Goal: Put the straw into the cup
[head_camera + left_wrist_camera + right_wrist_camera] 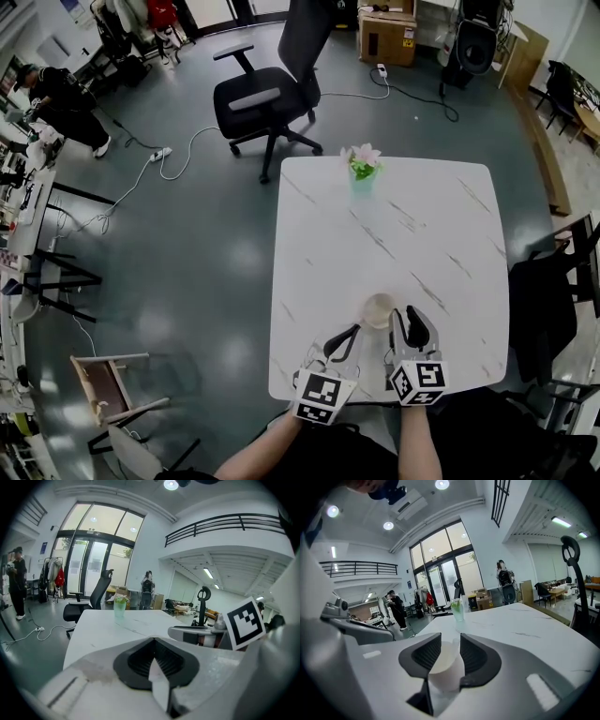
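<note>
At the near edge of the table [422,234], the cup [445,667] stands between the right gripper's [450,648] released jaws while the left gripper [153,645] pinches what looks like the straw [158,686], so a poke against the rim could tip the unheld cup

Your white marbled worktop [422,244] stands on a glossy grey floor [187,253]; a black office chair [262,98] sits beyond it, tall glass doors [89,559] behind, ceiling lights [171,484] on.

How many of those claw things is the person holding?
2. The left claw is at the table's near edge, beside the cup; the right claw has the cup between its open jaws.
</note>
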